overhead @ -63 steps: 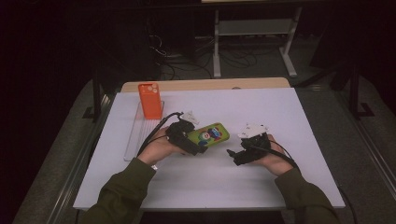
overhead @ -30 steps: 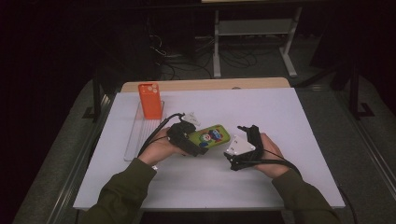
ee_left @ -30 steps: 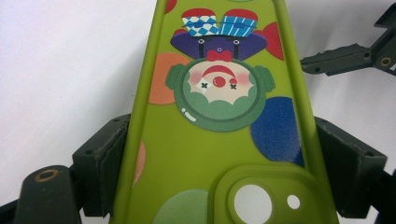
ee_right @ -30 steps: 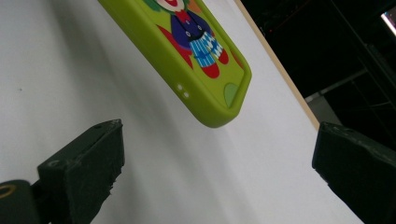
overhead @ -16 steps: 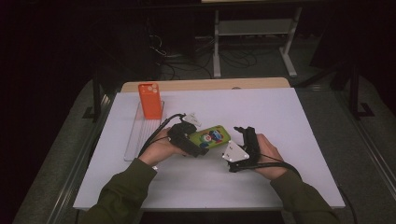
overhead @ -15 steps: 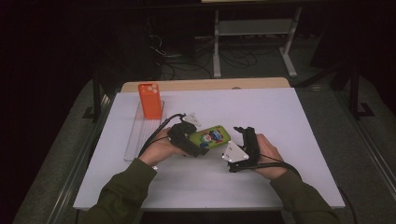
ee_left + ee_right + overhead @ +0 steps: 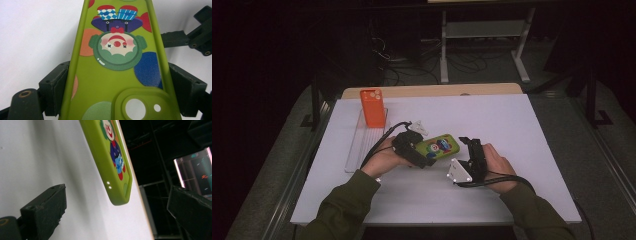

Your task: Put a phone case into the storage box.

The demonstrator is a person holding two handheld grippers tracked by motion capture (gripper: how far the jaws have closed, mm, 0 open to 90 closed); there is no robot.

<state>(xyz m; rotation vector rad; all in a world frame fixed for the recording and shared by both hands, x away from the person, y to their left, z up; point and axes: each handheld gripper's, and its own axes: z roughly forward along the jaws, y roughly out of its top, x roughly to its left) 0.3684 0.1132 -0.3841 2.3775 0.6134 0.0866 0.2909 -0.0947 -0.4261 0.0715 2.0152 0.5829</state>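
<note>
We see the left tool (image 7: 424,159) clamped on the green phone case (image 7: 438,147) above the worktop (image 7: 512,120); right tool (image 7: 468,145) gapes beside it. An orange case (image 7: 372,107) stands in the clear rack (image 7: 362,145).

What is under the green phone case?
The white table lies under the green phone case, which the left gripper holds by its sides. The case covers what lies directly below it.

Lime-green clown-print phone case (image 7: 438,147), camera cutout at its left end, lies mid-table, angled toward two o'clock.
</note>
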